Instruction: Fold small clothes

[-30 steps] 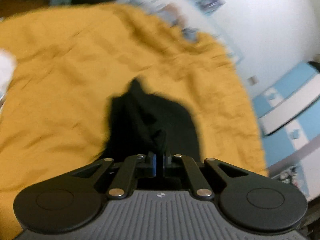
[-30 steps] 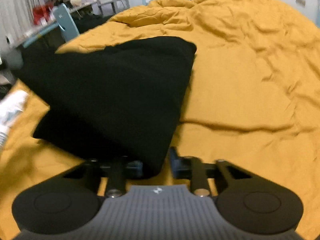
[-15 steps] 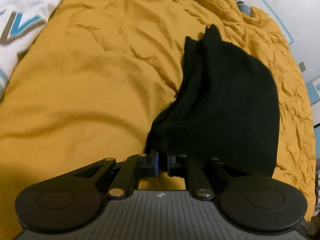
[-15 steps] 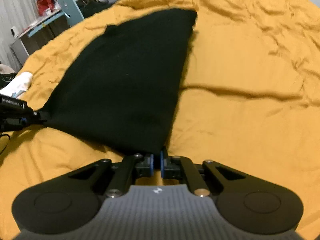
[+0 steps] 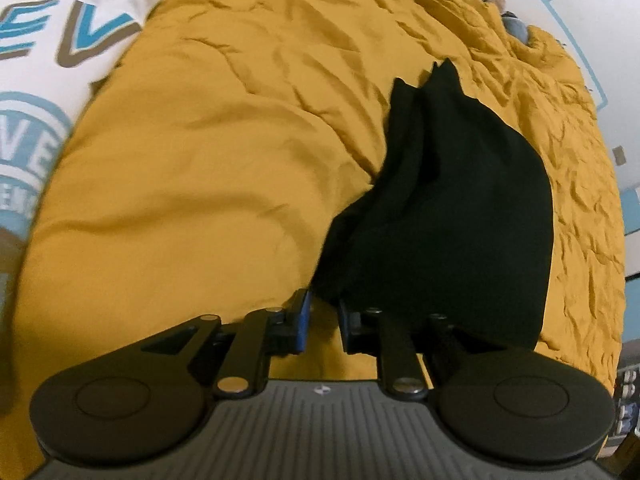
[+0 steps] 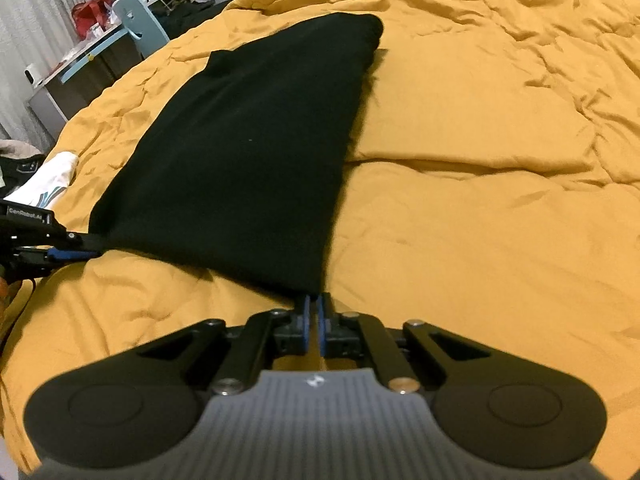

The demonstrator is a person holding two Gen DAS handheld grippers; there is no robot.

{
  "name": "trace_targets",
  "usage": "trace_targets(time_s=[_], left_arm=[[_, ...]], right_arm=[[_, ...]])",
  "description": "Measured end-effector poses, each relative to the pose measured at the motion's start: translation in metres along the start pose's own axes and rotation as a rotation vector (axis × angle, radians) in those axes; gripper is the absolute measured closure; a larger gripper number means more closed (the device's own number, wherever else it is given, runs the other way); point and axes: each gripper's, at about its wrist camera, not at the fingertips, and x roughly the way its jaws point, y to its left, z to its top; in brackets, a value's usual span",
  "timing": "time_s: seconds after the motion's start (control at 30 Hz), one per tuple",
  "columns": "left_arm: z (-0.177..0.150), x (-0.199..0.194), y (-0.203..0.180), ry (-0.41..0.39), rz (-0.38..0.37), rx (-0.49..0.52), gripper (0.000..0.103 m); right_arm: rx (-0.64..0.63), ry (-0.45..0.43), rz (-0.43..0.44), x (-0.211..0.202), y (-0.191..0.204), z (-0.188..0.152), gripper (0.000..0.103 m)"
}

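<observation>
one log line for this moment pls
stage: black garment laid on yellow duvet | left gripper: jaws opening, off corner | right gripper: shut on near corner

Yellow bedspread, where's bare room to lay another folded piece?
The widest bare stretch of yellow bedspread lies right of the black garment. A narrower strip runs between it and the white printed shirt. The garment's near corners are crowded by both tools.
</observation>
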Motion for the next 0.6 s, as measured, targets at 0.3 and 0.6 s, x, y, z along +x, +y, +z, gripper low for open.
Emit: trace_targets(time_s=[0.3, 0.6], left_arm=[[0.012, -0.050, -0.024, -0.091, 0.011, 0.088, 0.061], [0.045, -0.047, -0.050, -0.185, -0.135, 0.122, 0.047]], right_arm=[[-0.001, -0.074, -0.082, -0.029, -0.024, 0.014, 0.103], [0.006, -0.159, -0.077, -0.021, -0.021, 0.051, 0.087]])
